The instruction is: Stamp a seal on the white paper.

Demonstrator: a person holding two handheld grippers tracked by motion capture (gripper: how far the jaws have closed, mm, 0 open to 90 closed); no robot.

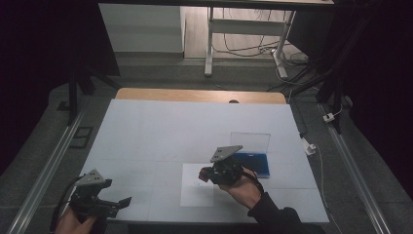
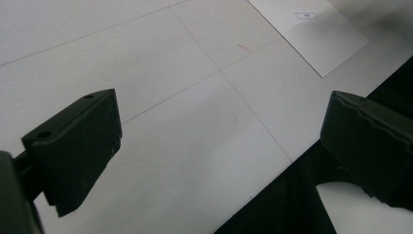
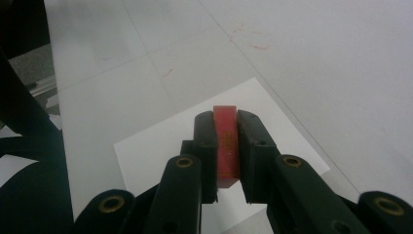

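At the near left corner of the bench (image 1: 146,126), the left tool (image 1: 113,202) sits in the person's left hand (image 1: 73,223), low over the white surface close to the front edge. In the left gripper view its two black jaws stand wide apart with nothing between them, and bare white bench with thin seam lines shows through the gap.

Farther in and to the right, the person's right hand (image 1: 246,187), in a dark sleeve (image 1: 275,217), holds the right tool (image 1: 203,174) just above a white sheet of paper (image 1: 195,195) that lies flat on the bench. In the right gripper view the right tool (image 3: 227,126) has its jaws drawn narrow around a small red block (image 3: 226,141), which stands upright between the pads and is gripped on both flat sides. The block is lifted off the sheet (image 3: 160,146), which lies beneath and beyond it. A small blue mark (image 1: 197,184) shows on the paper near the block's tip in the high view; what it depicts is too small to tell.

Beyond the right hand, just past the sheet's far right corner, a blue case (image 1: 255,163) lies on the bench with its clear lid (image 1: 250,143) standing open behind it. A few faint red marks (image 3: 253,41) dot the white surface farther out. The bench's wooden far edge (image 1: 199,95) closes the scene.
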